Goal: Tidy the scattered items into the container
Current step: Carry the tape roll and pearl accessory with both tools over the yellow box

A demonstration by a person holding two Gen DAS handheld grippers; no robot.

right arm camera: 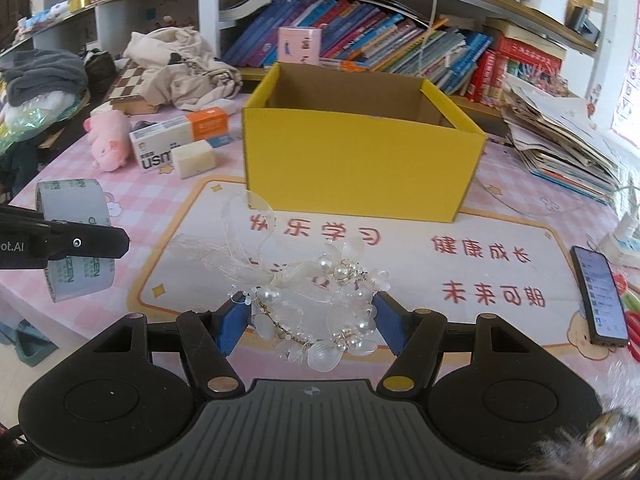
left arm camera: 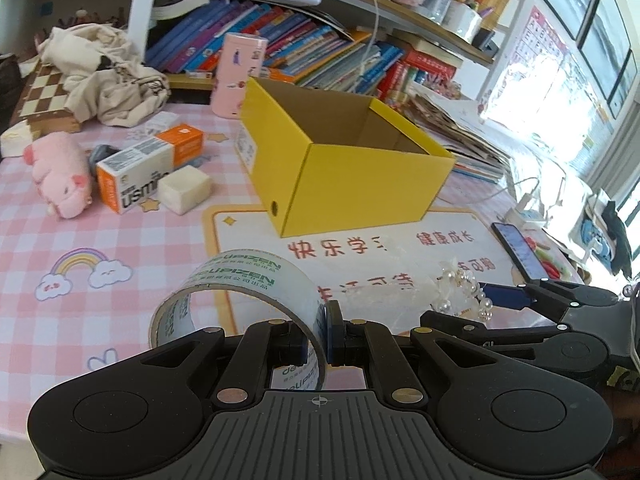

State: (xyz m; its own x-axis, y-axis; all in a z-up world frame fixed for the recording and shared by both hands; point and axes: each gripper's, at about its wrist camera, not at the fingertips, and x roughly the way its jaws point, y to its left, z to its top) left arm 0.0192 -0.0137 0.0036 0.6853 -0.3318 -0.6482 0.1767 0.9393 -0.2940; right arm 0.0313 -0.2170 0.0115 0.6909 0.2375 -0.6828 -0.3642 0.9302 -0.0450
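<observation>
- While the left gripper [left arm camera: 318, 334] hangs above the pink checked tablecloth [left arm camera: 100, 240], its blue-padded jaws are pressed onto the wall of a roll of clear packing tape [left arm camera: 240, 292], one pad inside the ring and one outside; the roll is lifted, as the right wrist view shows [right arm camera: 74, 240].
- Right gripper [right arm camera: 310, 322]: jaws partly spread, with a pearl-and-ribbon hair ornament [right arm camera: 320, 304] between the blue fingers [right arm camera: 232, 326] — both pads appear to touch it, so the grip looks like a light pinch.
- Yellow cardboard box [right arm camera: 360, 160]: open at the top, standing on a printed desk mat [right arm camera: 460, 264] ahead of both grippers; no contents are visible in the part of its interior that shows.
- Scattered items on the cloth to the left of the box — a pink plush pig [left arm camera: 62, 174], an orange-and-white carton [left arm camera: 140, 168] and a cream block [left arm camera: 185, 190] touching the carton.
- Smartphone [right arm camera: 598, 296]: flat on the mat's right edge, screen lit.
- Pink tin [left arm camera: 238, 76]: upright just behind the box, before a row of books [left arm camera: 320, 52].
</observation>
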